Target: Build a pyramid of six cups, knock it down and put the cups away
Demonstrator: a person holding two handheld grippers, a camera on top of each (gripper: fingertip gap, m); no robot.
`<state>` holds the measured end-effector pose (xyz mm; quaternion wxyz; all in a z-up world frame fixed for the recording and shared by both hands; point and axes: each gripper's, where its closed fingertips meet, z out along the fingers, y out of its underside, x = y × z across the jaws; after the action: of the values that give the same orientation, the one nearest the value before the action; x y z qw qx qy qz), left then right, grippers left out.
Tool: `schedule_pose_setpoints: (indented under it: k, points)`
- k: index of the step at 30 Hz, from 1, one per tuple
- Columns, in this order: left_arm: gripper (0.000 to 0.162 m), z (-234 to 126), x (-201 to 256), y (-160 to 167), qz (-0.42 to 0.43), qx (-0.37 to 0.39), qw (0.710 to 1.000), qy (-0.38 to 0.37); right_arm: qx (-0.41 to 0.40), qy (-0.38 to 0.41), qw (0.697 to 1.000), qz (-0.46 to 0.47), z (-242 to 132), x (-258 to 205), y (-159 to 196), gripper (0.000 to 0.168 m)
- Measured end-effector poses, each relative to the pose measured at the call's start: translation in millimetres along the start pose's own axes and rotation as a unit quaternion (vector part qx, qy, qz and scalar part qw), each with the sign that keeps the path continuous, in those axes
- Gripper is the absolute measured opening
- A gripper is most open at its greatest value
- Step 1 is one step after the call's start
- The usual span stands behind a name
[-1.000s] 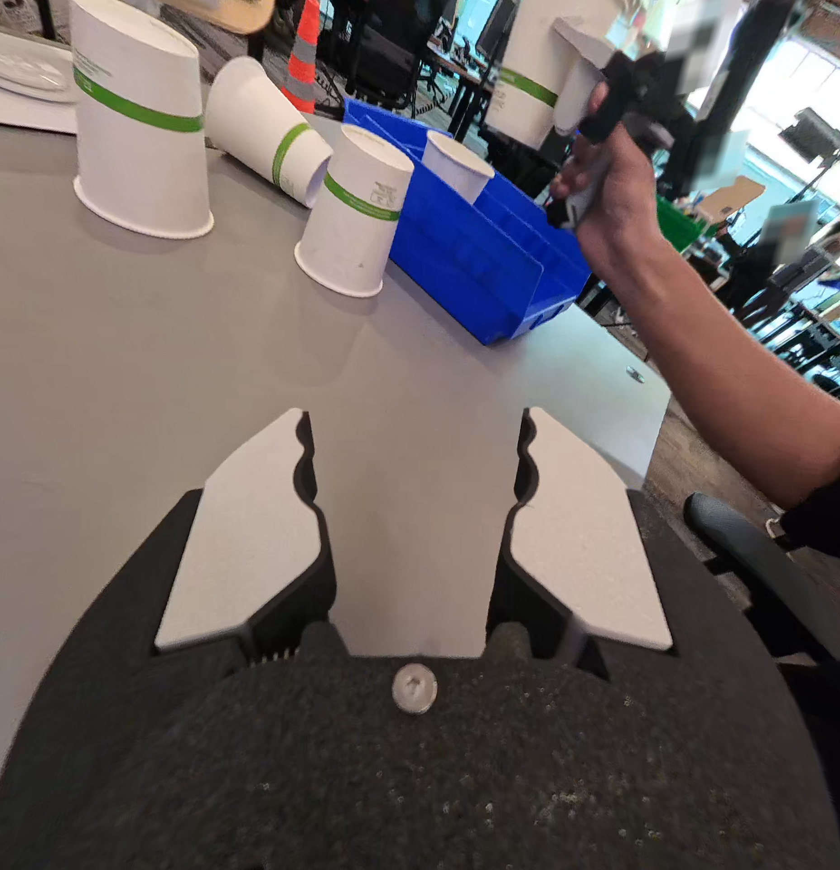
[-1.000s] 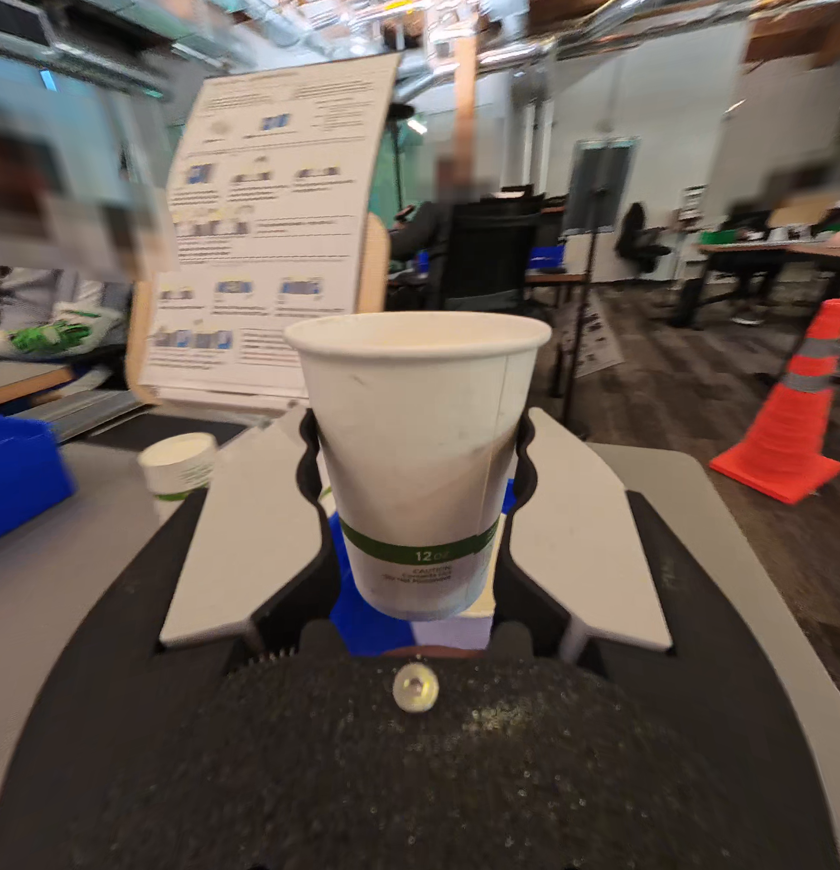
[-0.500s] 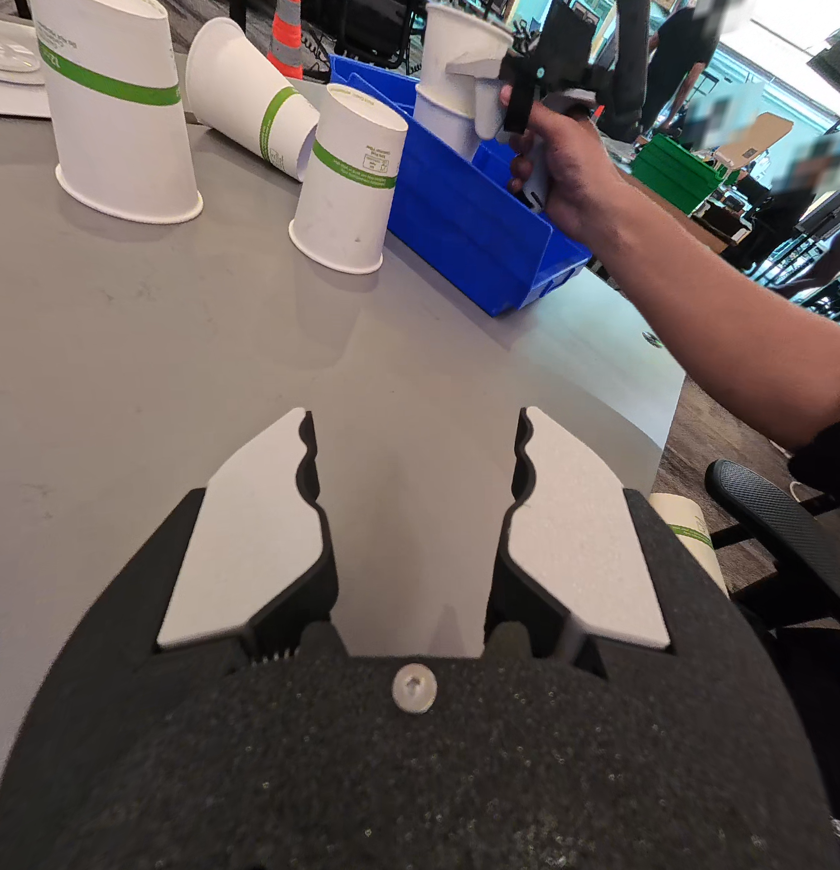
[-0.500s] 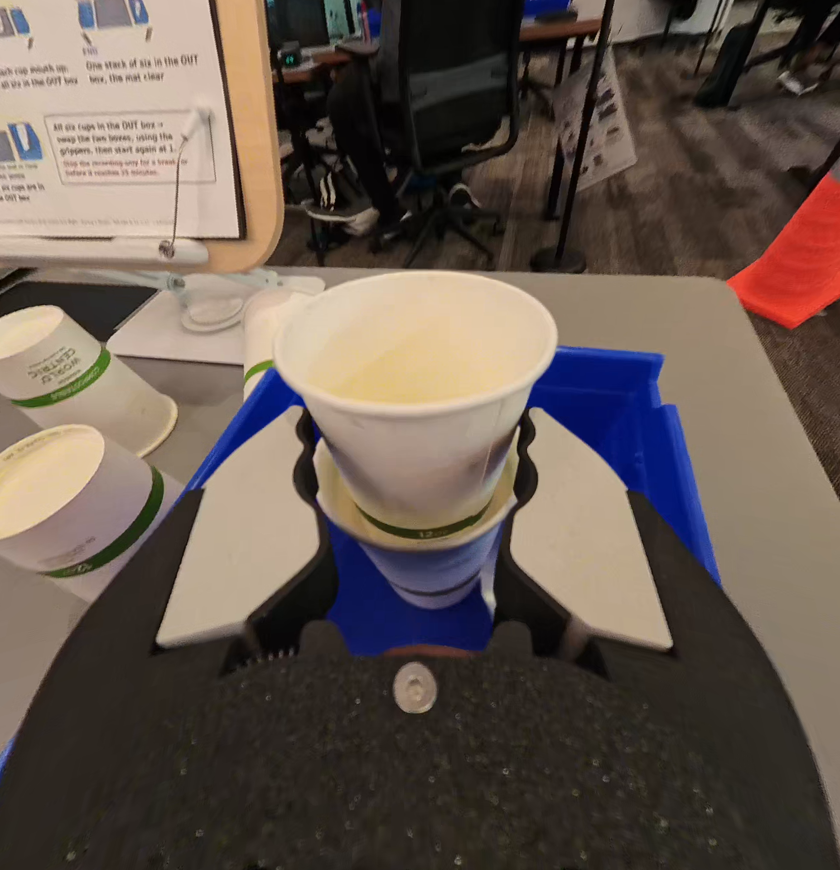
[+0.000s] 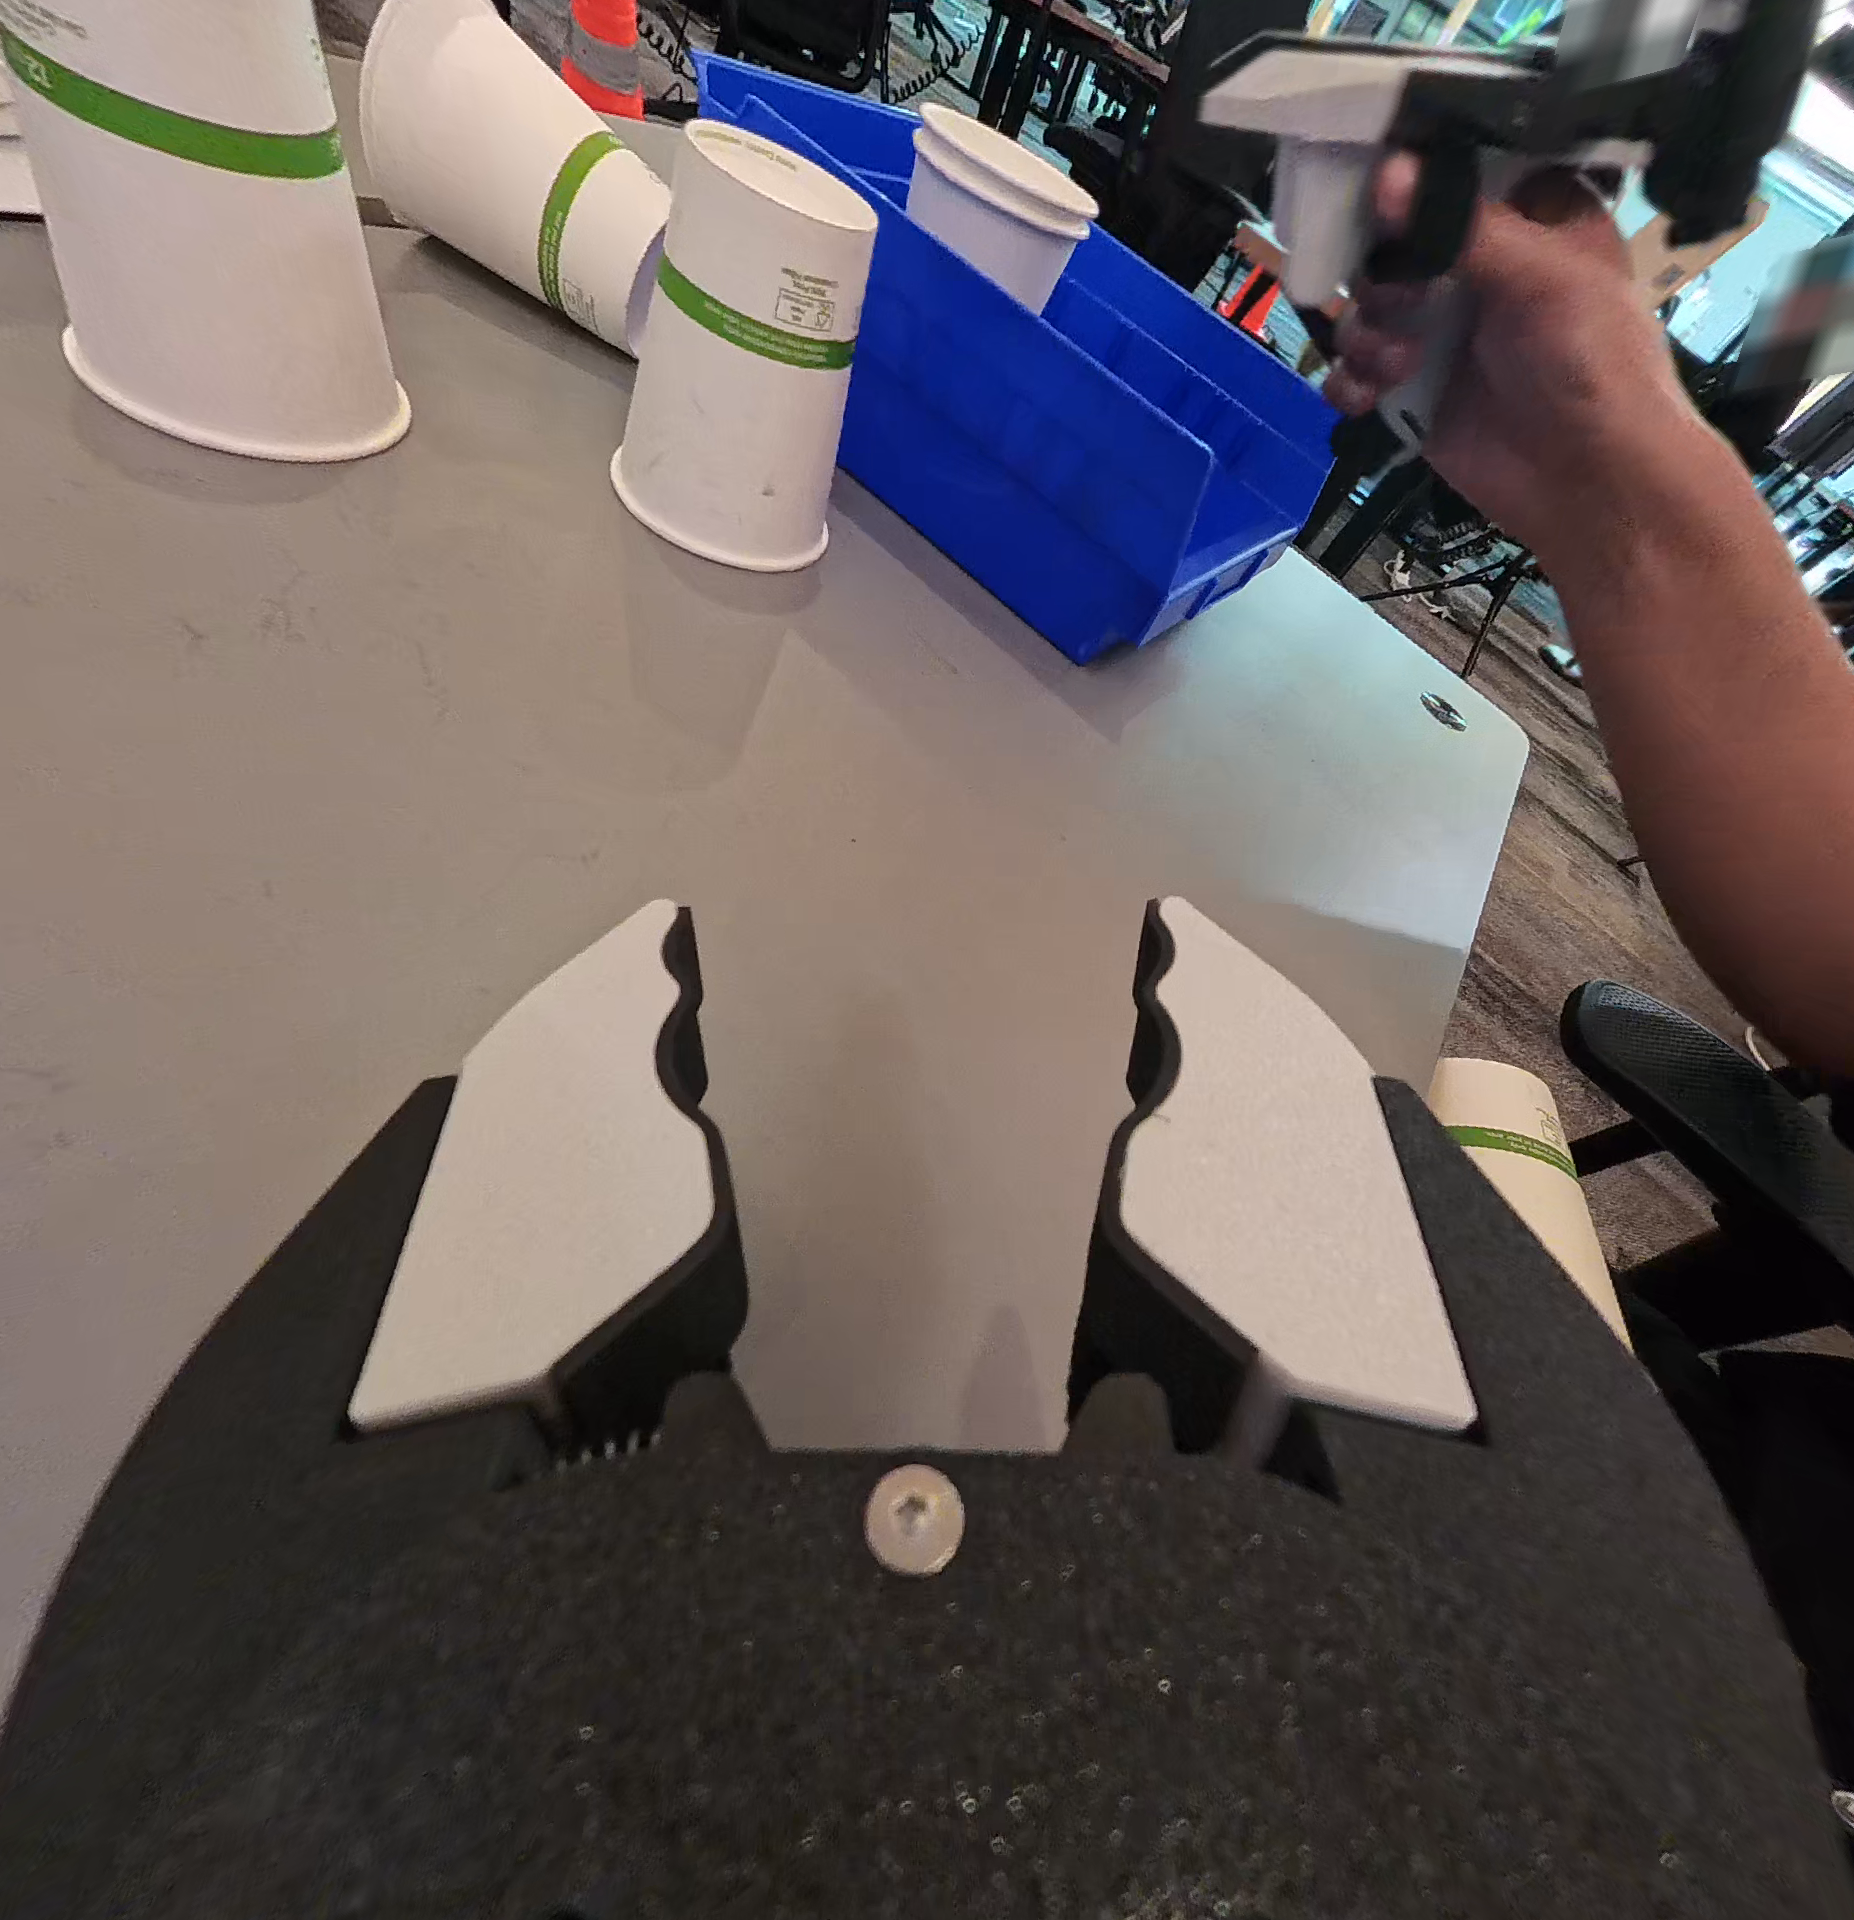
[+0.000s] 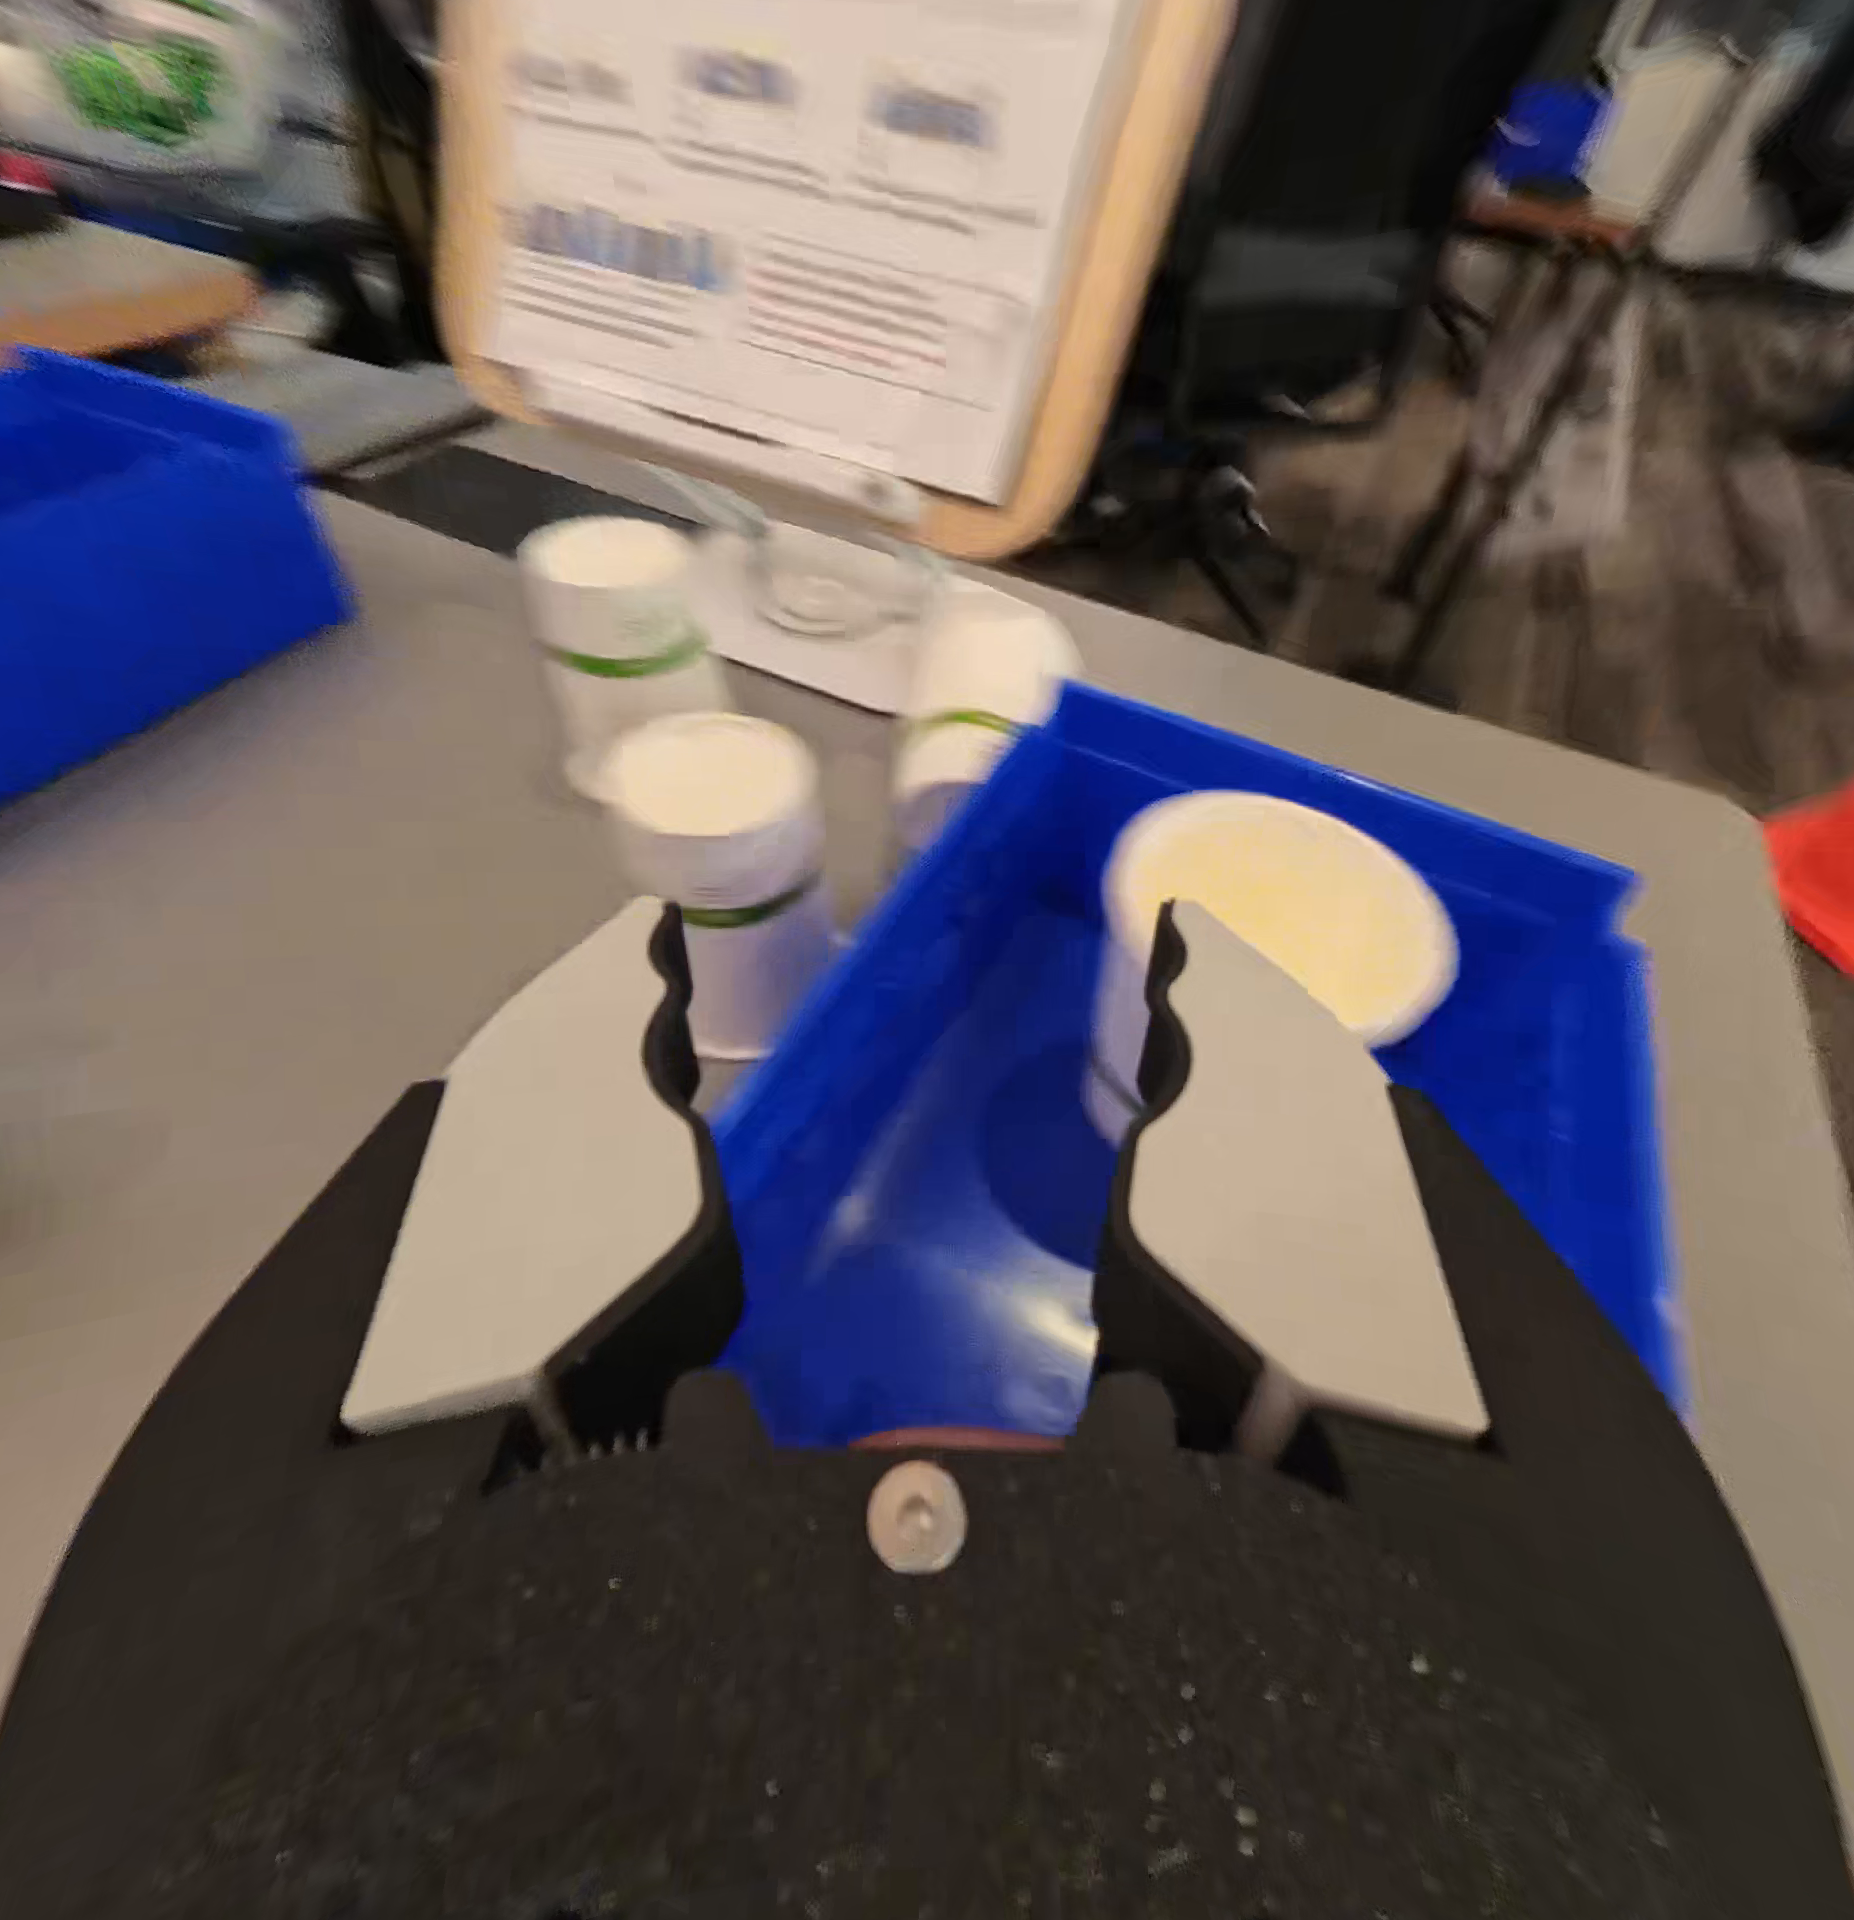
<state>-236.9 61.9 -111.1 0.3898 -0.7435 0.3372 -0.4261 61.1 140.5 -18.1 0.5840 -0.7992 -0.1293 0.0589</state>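
My left gripper (image 5: 918,914) is open and empty, low over the grey table (image 5: 383,779). My right gripper (image 6: 915,914) is open and empty above the blue bin (image 6: 1525,1143); it also shows in the left wrist view (image 5: 1318,135), held by a hand. A stack of two white cups (image 6: 1287,914) stands upright in the bin, also seen in the left wrist view (image 5: 996,223). Left of the bin, one cup (image 5: 741,343) and a nearer cup (image 5: 196,239) stand upside down, and one cup (image 5: 507,156) lies on its side. Another cup (image 5: 1515,1174) shows past the table's right edge.
A second blue bin (image 6: 123,551) stands at the far left. A wooden board with a printed sheet (image 6: 798,239) stands behind the cups. An orange cone (image 6: 1837,883) is on the floor, and a black chair arm (image 5: 1712,1101) is by the table's edge.
My right gripper has let go of the cup, which now sits nested in the cup in the bin, and has drawn back. My left gripper has stayed open and nearly still.
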Motion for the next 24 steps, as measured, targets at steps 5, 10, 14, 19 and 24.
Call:
schedule_pose_setpoints:
  k: [5, 10, 14, 19, 24]
  points:
    - [0.079, -2, -7, -2, -0.005, 0.007, 1.0, -0.013, 0.025, -0.161, 0.987, -0.008, -20, -149, 20, 0.087]
    - [0.08, -2, -15, -1, -0.012, 0.01, 0.999, -0.028, -0.004, -0.164, 0.985, -0.055, -7, -210, 69, 0.085]
    - [0.08, 2, -18, 5, -0.028, 0.003, 0.999, -0.031, -0.025, -0.175, 0.983, -0.041, 0, -215, 84, 0.084]
    - [0.08, 6, -13, 8, -0.025, -0.006, 0.999, -0.031, -0.066, -0.192, 0.976, -0.074, 10, -205, 76, 0.088]
    - [0.08, 6, -10, 12, -0.012, -0.018, 0.999, -0.032, -0.144, -0.235, 0.934, -0.227, 55, -179, 7, 0.083]
